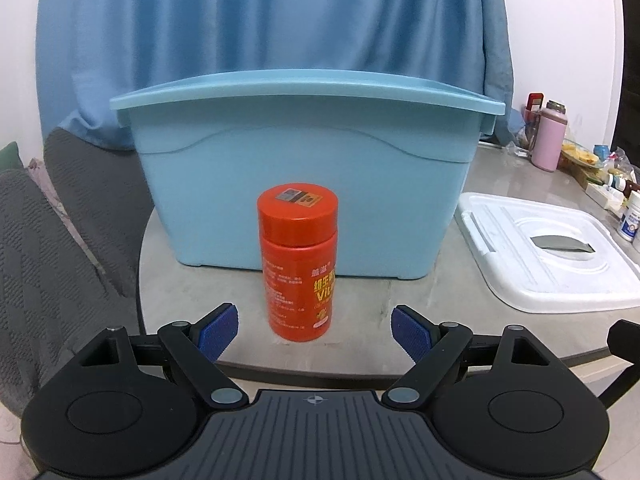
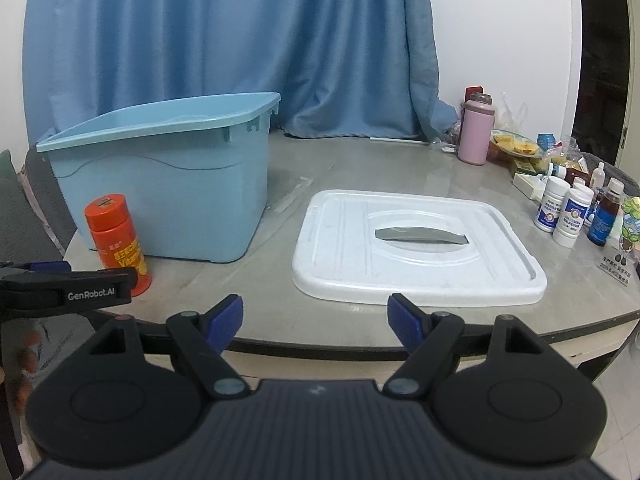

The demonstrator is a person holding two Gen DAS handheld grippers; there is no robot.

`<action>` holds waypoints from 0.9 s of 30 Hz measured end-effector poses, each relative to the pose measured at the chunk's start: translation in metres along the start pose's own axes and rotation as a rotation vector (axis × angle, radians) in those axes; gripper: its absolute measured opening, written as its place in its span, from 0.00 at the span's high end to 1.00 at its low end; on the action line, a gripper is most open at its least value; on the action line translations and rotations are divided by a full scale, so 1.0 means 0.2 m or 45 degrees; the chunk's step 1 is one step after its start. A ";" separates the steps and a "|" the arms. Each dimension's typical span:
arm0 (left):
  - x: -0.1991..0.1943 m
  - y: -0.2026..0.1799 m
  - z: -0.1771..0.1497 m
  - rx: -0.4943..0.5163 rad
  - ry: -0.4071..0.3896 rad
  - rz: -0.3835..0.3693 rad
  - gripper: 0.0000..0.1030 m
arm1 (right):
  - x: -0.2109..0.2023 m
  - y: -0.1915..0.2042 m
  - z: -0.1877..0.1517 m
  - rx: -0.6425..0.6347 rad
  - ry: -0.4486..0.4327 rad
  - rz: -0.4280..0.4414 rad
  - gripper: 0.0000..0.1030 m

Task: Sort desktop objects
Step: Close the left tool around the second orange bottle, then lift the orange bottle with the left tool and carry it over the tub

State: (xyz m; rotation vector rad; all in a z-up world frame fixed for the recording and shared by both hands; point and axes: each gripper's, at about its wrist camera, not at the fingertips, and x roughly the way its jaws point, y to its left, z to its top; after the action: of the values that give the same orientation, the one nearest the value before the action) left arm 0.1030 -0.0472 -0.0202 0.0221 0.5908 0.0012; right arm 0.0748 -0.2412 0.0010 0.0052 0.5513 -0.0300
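Note:
An orange vitamin bottle (image 1: 298,262) stands upright on the grey table in front of a light blue plastic bin (image 1: 304,168). My left gripper (image 1: 314,330) is open, its blue pads just short of the bottle on either side, not touching it. In the right wrist view the bottle (image 2: 118,242) stands at the left, next to the bin (image 2: 168,184), with the left gripper (image 2: 64,286) in front of it. My right gripper (image 2: 316,322) is open and empty at the table's front edge, facing the white lid (image 2: 416,248).
The white lid (image 1: 548,248) lies flat to the right of the bin. A pink flask (image 2: 476,132), several small medicine bottles (image 2: 568,210) and snack packets crowd the right side. A blue curtain (image 2: 224,40) hangs behind. A grey cushioned seat (image 1: 48,240) is on the left.

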 end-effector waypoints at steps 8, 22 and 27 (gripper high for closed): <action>0.13 -0.01 0.03 0.006 0.020 0.003 0.17 | 0.08 -0.02 0.03 0.011 0.021 -0.021 0.23; 0.32 0.00 0.13 -0.007 0.017 0.024 0.52 | 0.17 -0.06 0.08 0.041 0.017 -0.042 0.23; 0.29 -0.01 0.16 0.001 0.007 0.021 0.52 | 0.17 -0.06 0.08 0.041 0.024 -0.030 0.23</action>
State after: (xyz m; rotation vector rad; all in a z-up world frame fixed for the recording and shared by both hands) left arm 0.1690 -0.0490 -0.0260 0.0279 0.5961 0.0172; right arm 0.1107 -0.2548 -0.0035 0.0307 0.5700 -0.0621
